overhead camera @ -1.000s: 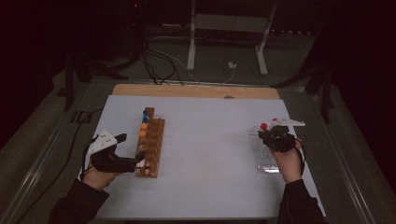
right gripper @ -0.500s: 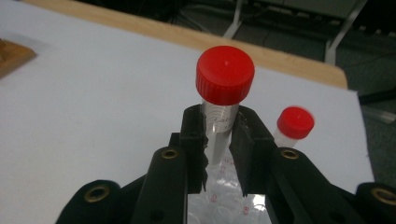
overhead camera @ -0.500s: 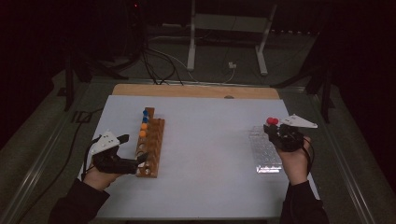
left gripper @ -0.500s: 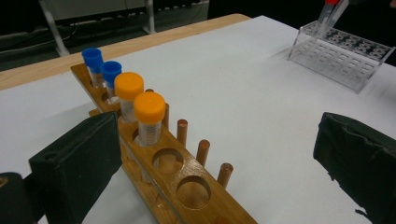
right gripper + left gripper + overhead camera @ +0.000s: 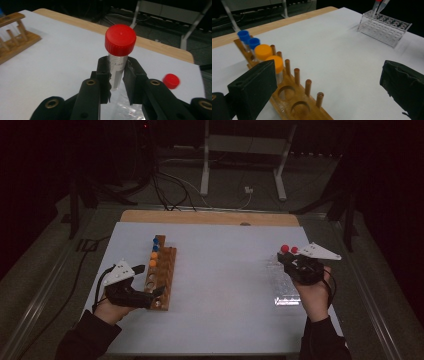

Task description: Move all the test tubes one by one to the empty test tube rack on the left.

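Now the right tongs (image 5: 117, 75) pinch an upright red-capped tube (image 5: 119, 53), wooden rack (image 5: 161, 276) far left by the spread left tongs (image 5: 148, 281).

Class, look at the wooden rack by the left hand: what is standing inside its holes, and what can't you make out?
The wooden rack holds two blue-capped tubes and two orange-capped tubes at its far end. The two nearest holes are empty. The tubes' lower parts are hidden inside the rack.

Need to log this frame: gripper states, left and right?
Left gripper: open, holding nothing, beside the wooden rack.
Right gripper: shut on a red-capped tube, above the clear rack.
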